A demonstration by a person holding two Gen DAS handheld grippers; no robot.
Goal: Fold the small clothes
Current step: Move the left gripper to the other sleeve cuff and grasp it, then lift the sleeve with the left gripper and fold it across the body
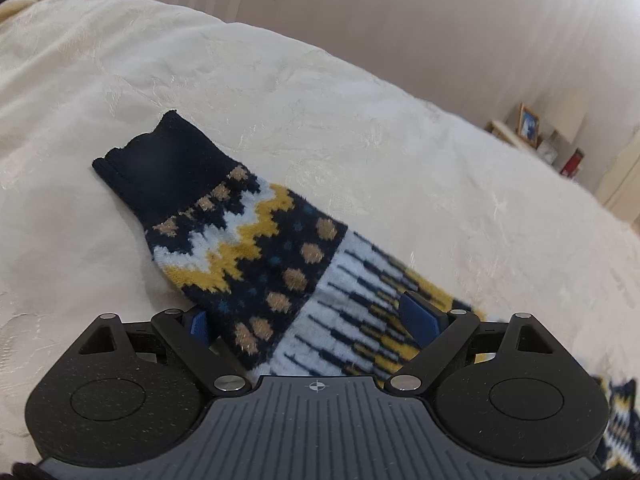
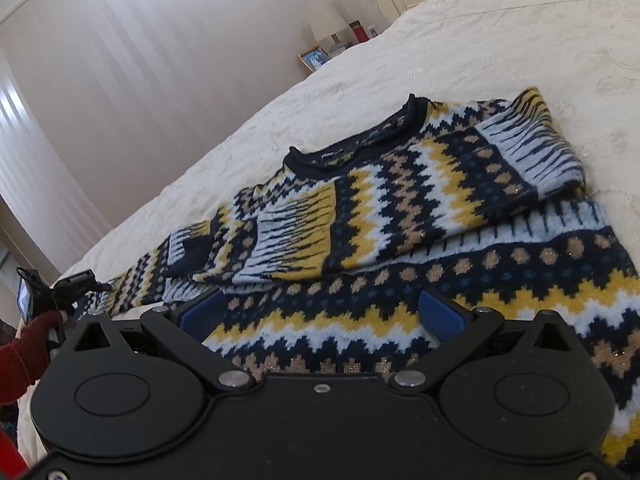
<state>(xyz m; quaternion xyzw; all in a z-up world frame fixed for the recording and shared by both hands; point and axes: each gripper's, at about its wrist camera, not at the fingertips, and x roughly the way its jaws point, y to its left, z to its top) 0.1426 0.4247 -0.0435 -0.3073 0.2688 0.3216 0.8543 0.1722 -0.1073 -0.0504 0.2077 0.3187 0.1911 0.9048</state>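
Note:
A knitted sweater [image 2: 400, 200] in navy, yellow, pale blue and tan lies flat on the cream bedspread [image 2: 500, 40]. One sleeve [image 2: 304, 236] is folded across the chest, with its navy cuff [image 2: 192, 254] pointing left. The other sleeve [image 1: 280, 264] stretches out over the bed and ends in a navy cuff [image 1: 160, 168]. My left gripper [image 1: 310, 320] is open, and this sleeve lies between its blue pads [image 1: 420, 316] without being pinched. My right gripper [image 2: 320, 312] is open low over the sweater's lower body, its pads [image 2: 440, 314] wide apart.
A hand in a red sleeve [image 2: 24, 348] holds a black device [image 2: 76, 280] at the left edge of the right wrist view. A nightstand with a lamp [image 2: 328, 20] and a picture frame [image 2: 314, 58] stands beyond the bed. Pale curtains [image 2: 120, 80] hang behind.

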